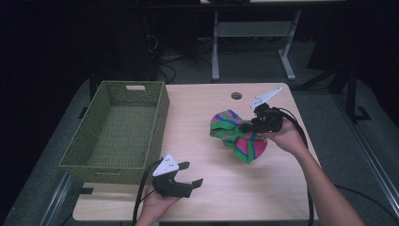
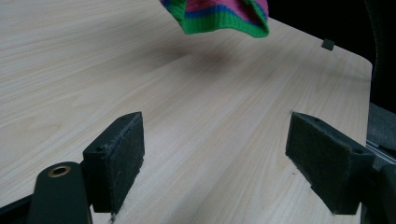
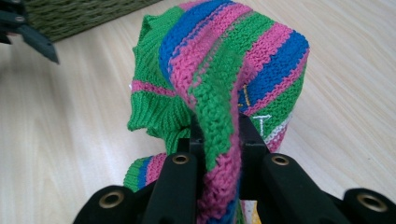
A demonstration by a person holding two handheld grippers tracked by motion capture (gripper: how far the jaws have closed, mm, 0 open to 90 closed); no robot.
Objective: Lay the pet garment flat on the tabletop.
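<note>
Wooden table [image 1: 226, 183] (green wicker basket [image 1: 117, 132] on it)

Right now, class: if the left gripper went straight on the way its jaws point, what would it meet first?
Probably bare table: the open left gripper points low across it. The striped knit held by the right gripper hangs farther along, seemingly above that line.

Right gripper [image 3: 217, 140]: jaws closed tight on a fold of knit [image 3: 219, 79], pinched between the pads at btm centre. Knit: striped green/pink/blue, ribbed, bunched, rising above the jaws; small white stitched marks on its right side. Surface [image 3: 70, 140]: pale wood grain, under and around the knit. Basket [image 3: 79, 14]: green woven, top left, far off. Left gripper [image 3: 25, 30]: dark jaw tip, upper left edge, in front of basket.
</note>
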